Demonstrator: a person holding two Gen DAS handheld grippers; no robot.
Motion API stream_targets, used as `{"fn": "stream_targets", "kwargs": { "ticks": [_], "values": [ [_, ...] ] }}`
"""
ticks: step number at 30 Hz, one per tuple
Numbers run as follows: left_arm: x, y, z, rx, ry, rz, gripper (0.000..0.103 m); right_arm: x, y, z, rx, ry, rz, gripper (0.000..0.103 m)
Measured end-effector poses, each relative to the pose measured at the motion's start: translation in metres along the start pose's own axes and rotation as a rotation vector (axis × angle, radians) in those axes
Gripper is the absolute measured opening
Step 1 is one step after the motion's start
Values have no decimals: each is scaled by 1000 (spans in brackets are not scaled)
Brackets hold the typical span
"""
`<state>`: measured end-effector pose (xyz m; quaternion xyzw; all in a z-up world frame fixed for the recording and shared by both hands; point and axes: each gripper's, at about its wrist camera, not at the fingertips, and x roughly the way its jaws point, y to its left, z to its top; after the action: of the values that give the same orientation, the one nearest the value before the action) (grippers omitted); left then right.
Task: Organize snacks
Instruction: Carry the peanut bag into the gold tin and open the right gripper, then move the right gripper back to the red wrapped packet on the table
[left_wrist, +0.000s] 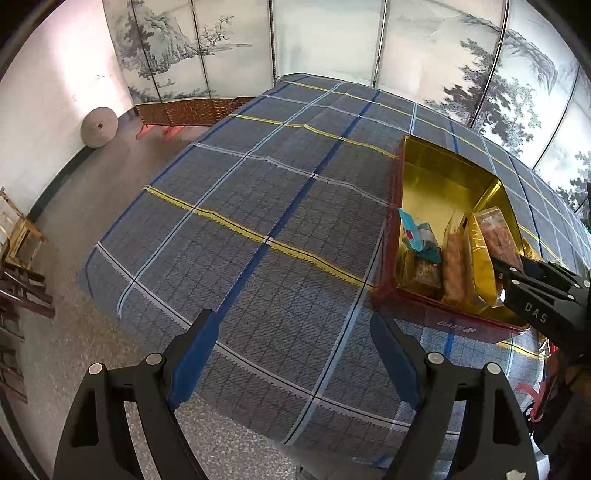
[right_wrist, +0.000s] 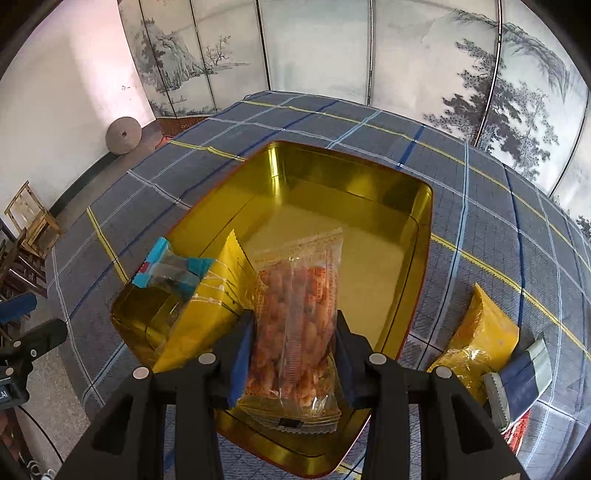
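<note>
Between my right gripper's (right_wrist: 295, 354) jaws sits a clear plastic packet of orange fried snacks (right_wrist: 299, 306), pinched at both sides and hanging over the near end of the gold-lined red rectangular tin (right_wrist: 417, 221). I judge this the placing step: next I lower it beside the upright yellow foil packet (right_wrist: 218, 295) and teal-wrapped snack (right_wrist: 166, 271), then release. Ample bare floor lies beyond. My left gripper (left_wrist: 291, 354) hovers spread and empty over the checked desk cloth (left_wrist: 258, 192); another yellow pouch (right_wrist: 480, 332) waits outside.

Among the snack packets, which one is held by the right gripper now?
The clear packet of orange-red snacks, standing between the right gripper pads over the gold tin. The yellow packet and blue packet beside it are not gripped.
</note>
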<state>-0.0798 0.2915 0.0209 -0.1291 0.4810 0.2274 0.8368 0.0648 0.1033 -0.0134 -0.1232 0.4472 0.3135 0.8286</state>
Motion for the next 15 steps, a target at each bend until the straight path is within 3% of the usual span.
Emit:
{"fn": "stream_targets", "kwargs": {
  "ticks": [5, 10, 15],
  "values": [
    [-1, -1, -1, 2, 1, -4, 81, 0, -1, 1, 2, 6, 10, 42],
    [-5, -6, -5, 8, -5, -10, 82, -10, -2, 1, -3, -17, 12, 55],
    [-10, -22, -5, 26, -9, -24, 82, -30, -5, -2, -16, -53, 11, 58]
  ]
}}
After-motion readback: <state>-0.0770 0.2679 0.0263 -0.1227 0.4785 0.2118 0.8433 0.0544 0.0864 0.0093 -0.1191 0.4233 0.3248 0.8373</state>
